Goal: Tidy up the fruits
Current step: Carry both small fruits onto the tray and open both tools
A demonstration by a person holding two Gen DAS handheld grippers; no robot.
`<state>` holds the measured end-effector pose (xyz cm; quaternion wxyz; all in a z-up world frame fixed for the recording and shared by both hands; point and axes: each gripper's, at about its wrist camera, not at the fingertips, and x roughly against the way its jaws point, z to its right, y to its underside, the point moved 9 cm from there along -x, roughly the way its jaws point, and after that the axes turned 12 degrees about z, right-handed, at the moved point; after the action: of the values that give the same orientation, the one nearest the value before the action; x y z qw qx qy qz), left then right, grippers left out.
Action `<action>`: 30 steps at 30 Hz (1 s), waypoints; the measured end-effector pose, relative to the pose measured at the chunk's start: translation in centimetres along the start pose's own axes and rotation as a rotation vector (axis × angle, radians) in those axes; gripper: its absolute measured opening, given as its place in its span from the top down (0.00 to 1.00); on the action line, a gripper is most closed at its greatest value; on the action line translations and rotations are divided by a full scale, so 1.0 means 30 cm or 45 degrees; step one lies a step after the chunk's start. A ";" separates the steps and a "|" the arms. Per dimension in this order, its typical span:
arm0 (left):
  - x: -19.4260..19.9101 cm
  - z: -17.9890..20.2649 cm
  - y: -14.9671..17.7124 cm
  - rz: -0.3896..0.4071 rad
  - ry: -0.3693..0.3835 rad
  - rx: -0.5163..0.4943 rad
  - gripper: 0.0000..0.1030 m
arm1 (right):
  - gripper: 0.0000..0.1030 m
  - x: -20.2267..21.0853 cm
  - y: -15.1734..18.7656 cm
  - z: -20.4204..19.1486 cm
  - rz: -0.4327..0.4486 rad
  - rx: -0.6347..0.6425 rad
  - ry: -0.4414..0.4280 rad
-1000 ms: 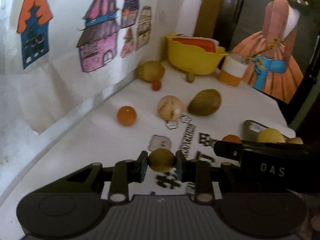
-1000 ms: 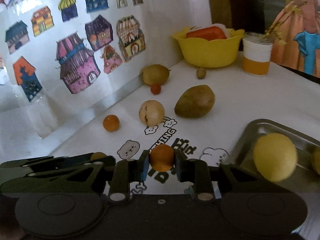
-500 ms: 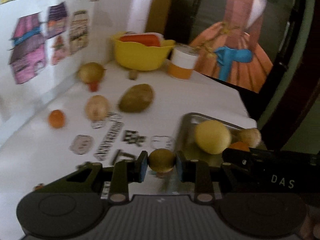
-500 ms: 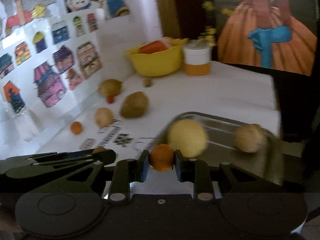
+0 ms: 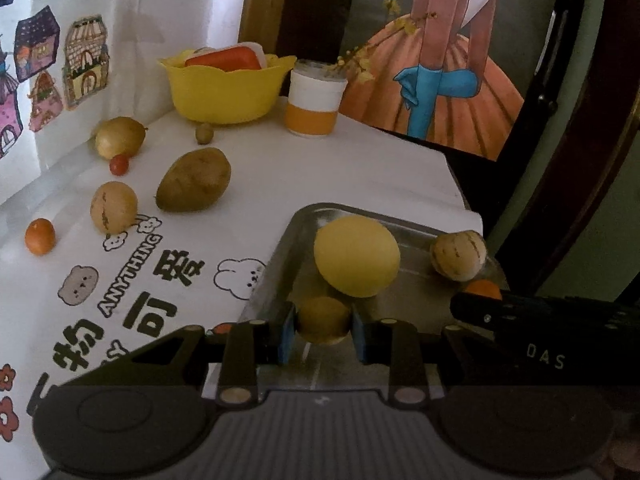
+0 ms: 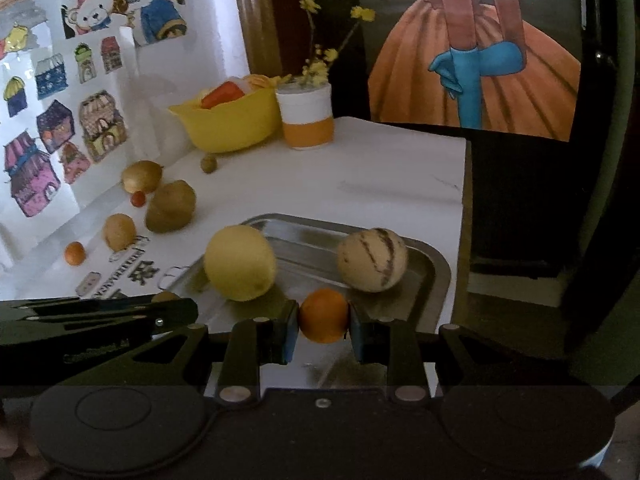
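A lived-in home, probably a family room or dining corner; a white table (image 5: 328, 184) with a cartoon-printed cloth stands against a wall covered in children's coloured drawings of houses (image 5: 86, 62); a large painting of a figure in an orange gown (image 6: 476, 64) leans at the far end; a yellow bowl (image 5: 224, 88) and a white-and-orange pot with yellow sprigs (image 6: 307, 120) sit by a dark wooden door frame (image 5: 576, 184).
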<state>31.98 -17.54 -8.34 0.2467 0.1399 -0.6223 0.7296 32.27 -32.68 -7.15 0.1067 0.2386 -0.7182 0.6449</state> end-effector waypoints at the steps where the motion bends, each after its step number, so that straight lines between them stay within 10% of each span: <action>1: -0.006 0.001 0.002 0.001 -0.007 0.000 0.69 | 0.73 -0.005 0.003 0.004 0.004 0.005 0.001; 30: -0.054 0.017 0.034 -0.033 -0.030 -0.037 0.67 | 0.70 -0.065 0.036 0.010 0.037 0.033 0.007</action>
<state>32.74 -18.45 -9.91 0.2508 0.1529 -0.6338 0.7155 33.49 -32.50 -9.03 0.0964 0.2276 -0.7129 0.6562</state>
